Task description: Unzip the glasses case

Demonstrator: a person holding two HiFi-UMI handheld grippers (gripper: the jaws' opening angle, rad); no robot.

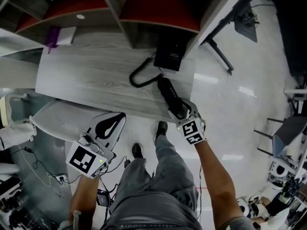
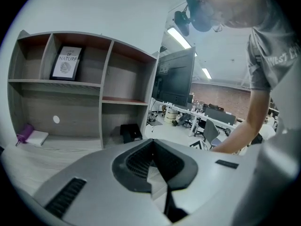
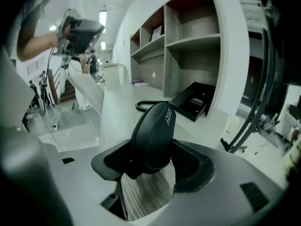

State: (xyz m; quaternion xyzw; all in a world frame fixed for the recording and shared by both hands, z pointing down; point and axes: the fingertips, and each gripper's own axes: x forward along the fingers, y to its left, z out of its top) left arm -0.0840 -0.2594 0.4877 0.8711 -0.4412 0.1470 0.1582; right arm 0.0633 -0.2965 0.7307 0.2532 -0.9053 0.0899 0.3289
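The black oblong glasses case (image 1: 168,92) lies at the near right edge of the pale wood desk (image 1: 91,75), its near end over the edge. My right gripper (image 1: 181,111) is shut on that near end. In the right gripper view the case (image 3: 154,133) rises between the two jaws of the right gripper (image 3: 149,168), which press its sides. My left gripper (image 1: 113,122) hangs below the desk's front edge at the lower left, away from the case. The left gripper (image 2: 156,166) is shut with nothing between its jaws.
A black box (image 1: 171,51) stands at the back of the desk with a looped black cable (image 1: 141,76) in front of it. A purple item beside a white pad (image 1: 61,35) lies at the back left. Shelf compartments (image 2: 84,84) rise behind. The person's legs and shoes (image 1: 161,127) are below the edge.
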